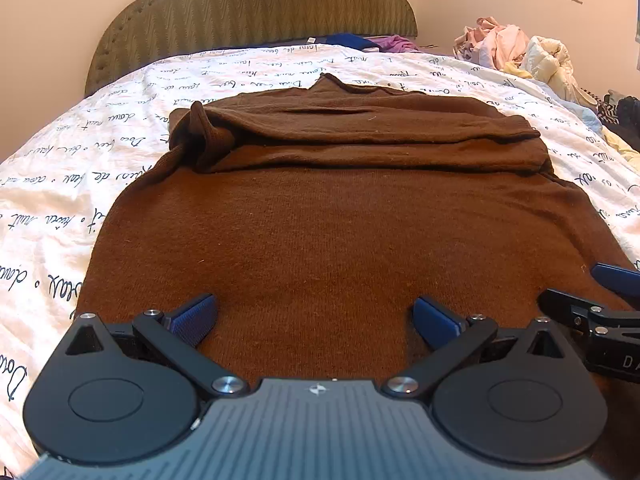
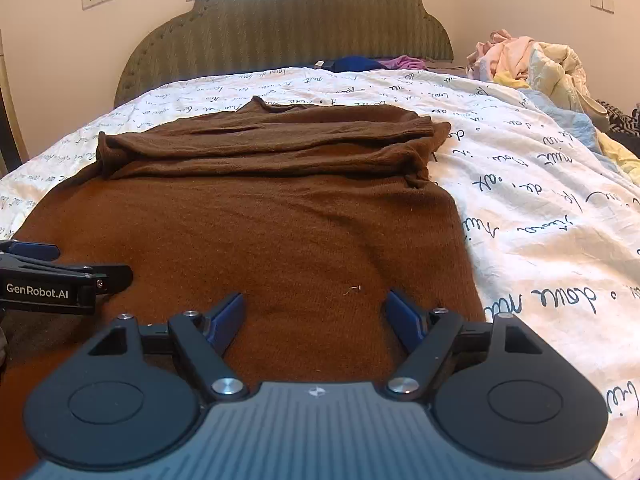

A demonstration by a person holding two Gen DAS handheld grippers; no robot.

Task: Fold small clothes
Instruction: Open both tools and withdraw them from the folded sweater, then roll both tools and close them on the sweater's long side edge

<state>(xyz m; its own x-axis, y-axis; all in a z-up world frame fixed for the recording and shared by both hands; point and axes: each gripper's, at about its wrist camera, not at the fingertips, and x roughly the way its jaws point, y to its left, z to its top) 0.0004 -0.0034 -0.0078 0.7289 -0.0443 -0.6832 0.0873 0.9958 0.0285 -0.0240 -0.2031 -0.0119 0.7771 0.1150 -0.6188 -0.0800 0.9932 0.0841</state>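
Observation:
A brown knit sweater (image 1: 320, 232) lies flat on the bed with both sleeves folded across its upper part; it also fills the right wrist view (image 2: 256, 232). My left gripper (image 1: 314, 314) is open and empty, low over the sweater's near hem on its left half. My right gripper (image 2: 316, 312) is open and empty over the near hem on the right half, close to the sweater's right edge. Each gripper shows in the other's view: the right one (image 1: 600, 304) at the right edge, the left one (image 2: 48, 276) at the left edge.
The bed has a white cover with black script (image 1: 60, 208) and a green padded headboard (image 1: 256, 8). A pile of pale clothes (image 1: 520, 52) sits at the far right. Blue and purple garments (image 2: 376, 63) lie by the headboard.

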